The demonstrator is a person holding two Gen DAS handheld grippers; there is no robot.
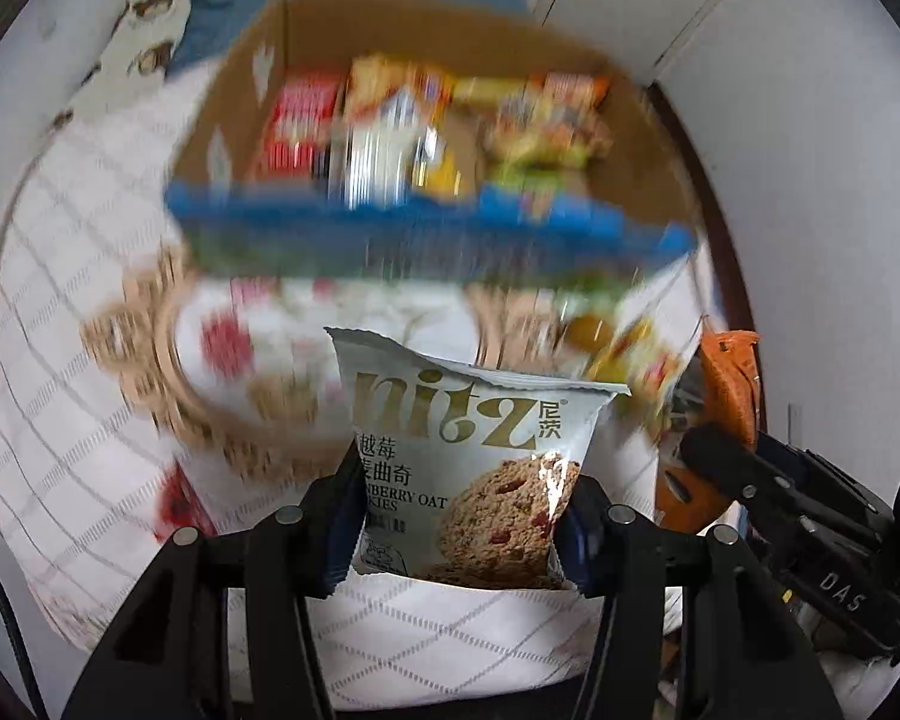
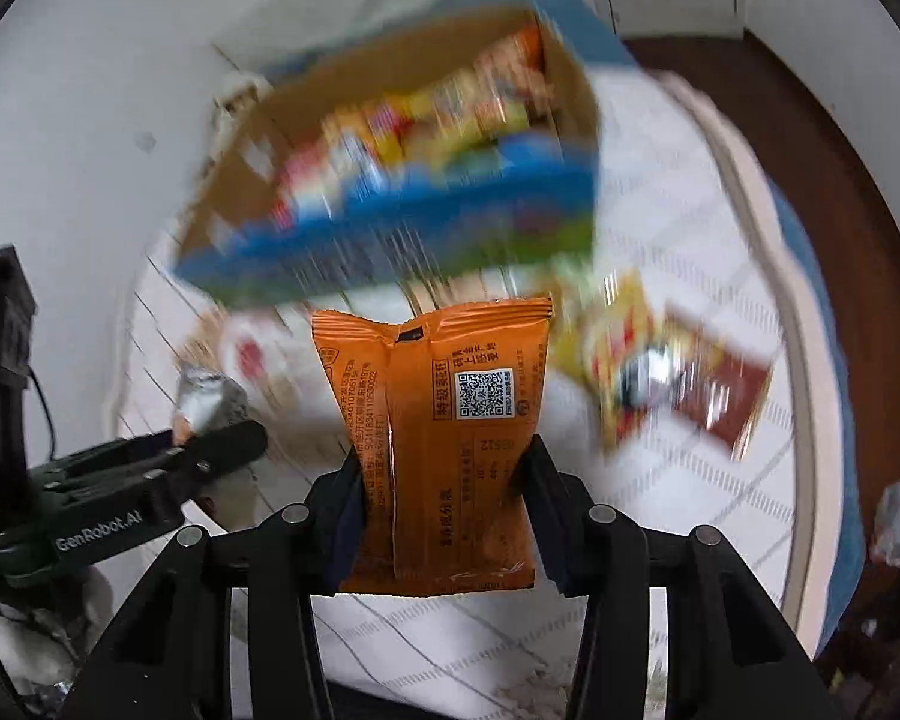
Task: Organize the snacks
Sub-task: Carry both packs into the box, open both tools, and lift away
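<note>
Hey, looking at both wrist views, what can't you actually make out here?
- Left wrist view: packets in the cardboard box are smeared by motion blur; labels unreadable.
- Left wrist view: the cookie packet has its brand name cut off by its own crumpled edge.
- Right wrist view: loose snacks on the tablecloth are blurred.

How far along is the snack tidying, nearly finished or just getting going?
Partly done. The cardboard box already holds several packets. In hand: the left gripper clamps a white cranberry oat cookie packet, and the right gripper clamps an orange packet, both lifted clear of the tablecloth. Left: those two need boxing, and at least a few loose packets lie blurred beside the box.
</note>
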